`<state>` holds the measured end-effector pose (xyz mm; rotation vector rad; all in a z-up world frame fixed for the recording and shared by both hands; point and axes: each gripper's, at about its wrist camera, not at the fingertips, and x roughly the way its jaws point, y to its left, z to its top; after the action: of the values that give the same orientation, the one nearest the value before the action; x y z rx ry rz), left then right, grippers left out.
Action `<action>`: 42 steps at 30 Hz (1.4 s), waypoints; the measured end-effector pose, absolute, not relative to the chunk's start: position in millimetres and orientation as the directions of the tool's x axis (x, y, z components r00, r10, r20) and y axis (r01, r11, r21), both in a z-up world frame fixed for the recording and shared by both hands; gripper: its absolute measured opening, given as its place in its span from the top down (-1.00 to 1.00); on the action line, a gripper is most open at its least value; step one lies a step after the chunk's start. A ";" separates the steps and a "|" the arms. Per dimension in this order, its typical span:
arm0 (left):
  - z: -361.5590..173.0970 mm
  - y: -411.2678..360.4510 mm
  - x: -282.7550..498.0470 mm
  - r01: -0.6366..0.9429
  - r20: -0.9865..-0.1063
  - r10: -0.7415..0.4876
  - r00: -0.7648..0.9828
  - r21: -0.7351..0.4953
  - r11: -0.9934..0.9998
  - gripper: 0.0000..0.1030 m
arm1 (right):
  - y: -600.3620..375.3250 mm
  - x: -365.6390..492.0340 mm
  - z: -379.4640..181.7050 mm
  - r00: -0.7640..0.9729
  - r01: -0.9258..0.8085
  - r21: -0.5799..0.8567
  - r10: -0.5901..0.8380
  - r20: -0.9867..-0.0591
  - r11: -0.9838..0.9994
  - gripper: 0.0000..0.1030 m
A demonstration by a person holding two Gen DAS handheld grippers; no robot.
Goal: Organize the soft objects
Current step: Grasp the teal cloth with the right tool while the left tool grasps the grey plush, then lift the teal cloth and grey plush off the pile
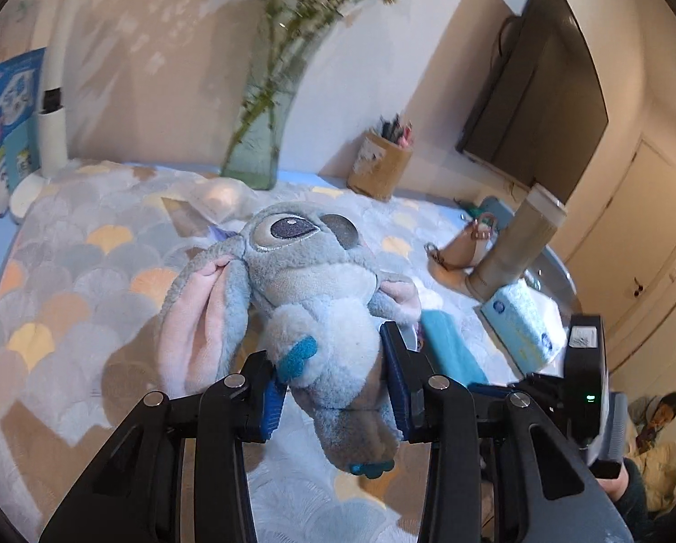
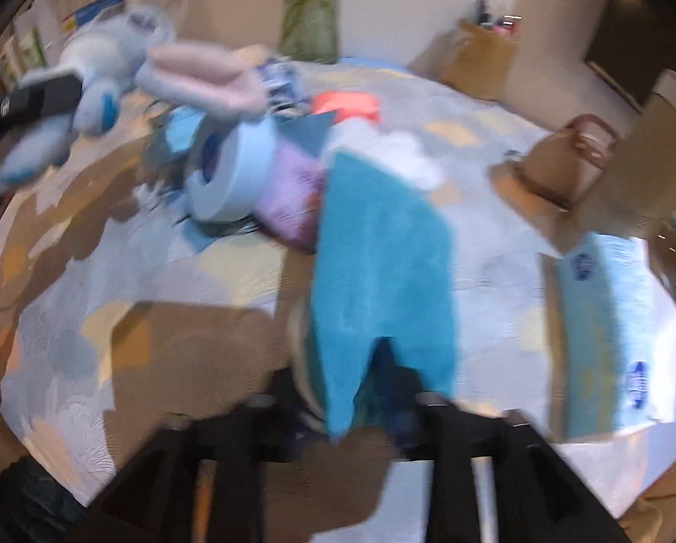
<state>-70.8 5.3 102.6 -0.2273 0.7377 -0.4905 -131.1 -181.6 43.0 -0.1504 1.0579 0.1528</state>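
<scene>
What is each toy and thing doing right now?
left gripper: shut on the plush toy
plush toy: held up off the table
right gripper: blurred, teal towel draped at its fingers
teal towel: hanging down
tissue pack: lying flat
tape roll: lying tilted in the pile
glass vase: upright

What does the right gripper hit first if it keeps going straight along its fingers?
Probably the purple soft item and tape roll beyond the teal cloth that the right gripper seems to hold. The frame is blurred, so depth is uncertain.
</scene>
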 end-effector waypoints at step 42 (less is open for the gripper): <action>174.4 -65.5 -63.2 0.509 -0.500 -0.549 0.670 -0.228 0.830 0.41 | -278.0 -120.8 139.5 0.697 -0.006 0.178 0.132 -0.705 0.984 0.76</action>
<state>-63.2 -65.5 174.4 -0.0713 0.5862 -0.5966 -120.8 -278.0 139.5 0.1671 0.7965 0.0770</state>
